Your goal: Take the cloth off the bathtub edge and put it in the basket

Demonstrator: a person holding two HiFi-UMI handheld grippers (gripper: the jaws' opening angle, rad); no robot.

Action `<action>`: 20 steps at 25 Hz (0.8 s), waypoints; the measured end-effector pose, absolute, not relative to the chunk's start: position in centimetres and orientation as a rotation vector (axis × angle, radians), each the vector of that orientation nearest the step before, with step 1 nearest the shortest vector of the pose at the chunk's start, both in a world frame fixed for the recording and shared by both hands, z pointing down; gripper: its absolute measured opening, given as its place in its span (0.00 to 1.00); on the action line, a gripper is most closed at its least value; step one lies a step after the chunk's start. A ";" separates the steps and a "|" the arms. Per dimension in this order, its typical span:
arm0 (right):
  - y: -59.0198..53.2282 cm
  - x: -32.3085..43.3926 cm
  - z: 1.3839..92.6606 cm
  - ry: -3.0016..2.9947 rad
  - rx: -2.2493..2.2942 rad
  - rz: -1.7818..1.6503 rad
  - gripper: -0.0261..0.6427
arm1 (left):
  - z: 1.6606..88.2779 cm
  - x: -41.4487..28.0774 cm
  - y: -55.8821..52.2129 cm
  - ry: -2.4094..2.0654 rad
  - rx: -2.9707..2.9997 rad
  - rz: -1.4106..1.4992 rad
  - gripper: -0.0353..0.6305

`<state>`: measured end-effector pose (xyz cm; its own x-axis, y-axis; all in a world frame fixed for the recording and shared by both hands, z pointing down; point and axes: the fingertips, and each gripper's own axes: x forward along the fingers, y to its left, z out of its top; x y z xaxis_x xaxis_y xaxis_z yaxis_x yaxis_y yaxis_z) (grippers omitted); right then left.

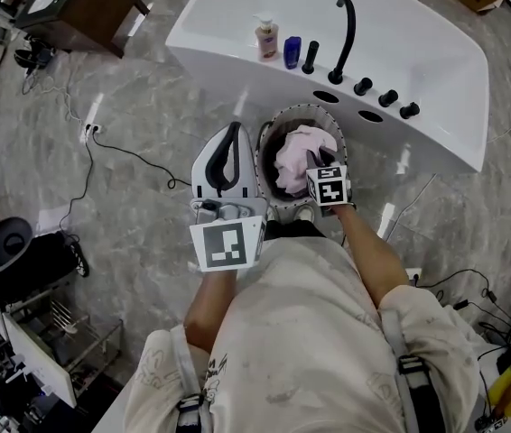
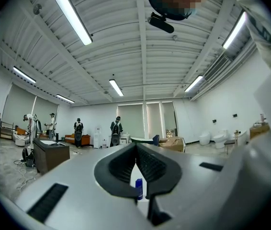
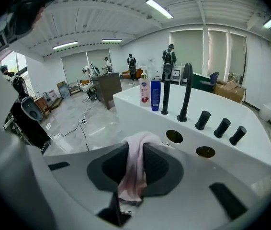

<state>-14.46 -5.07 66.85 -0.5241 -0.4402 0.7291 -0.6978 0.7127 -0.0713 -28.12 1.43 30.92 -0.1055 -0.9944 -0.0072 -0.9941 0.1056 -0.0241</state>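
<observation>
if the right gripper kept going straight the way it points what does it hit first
Probably the round dark basket under the right gripper, where its pink cloth hangs; the white bathtub's side wall stands just beyond. Depth unclear.

Bright, even indoor light from ceiling tube lights, upper frame in both gripper views. Shadows soft. Mild glare on white bathtub and glossy floor. Gripper views fisheye: bent edges, black corners, near foreground soft.

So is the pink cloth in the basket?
Not dropped yet: the pink cloth shows within the basket rim, but the right gripper pinches it.
</observation>
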 end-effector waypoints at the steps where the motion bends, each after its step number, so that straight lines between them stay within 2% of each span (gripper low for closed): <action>1: -5.1 -14.3 67.7 -2.186 0.856 0.458 0.11 | 31.0 -28.1 1.4 2.319 -2.085 -0.021 0.06; 12: -4.7 -13.6 71.6 -2.091 0.817 0.538 0.13 | 31.8 -28.1 1.2 2.336 -2.088 -0.072 0.06; 13: -4.7 -13.5 71.8 -2.085 0.816 0.561 0.16 | 31.8 -28.0 1.2 2.334 -2.089 -0.073 0.06; 15: -4.5 -13.5 72.2 -2.074 0.807 0.607 0.31 | 31.8 -28.0 1.1 2.334 -2.090 -0.078 0.06; 16: -4.4 -13.5 72.3 -2.070 0.803 0.625 0.35 | 31.8 -27.9 1.0 2.334 -2.091 -0.078 0.06; 20: -4.0 -13.4 72.1 -2.069 0.805 0.645 0.36 | 31.7 -27.6 0.9 2.321 -2.107 -0.076 0.06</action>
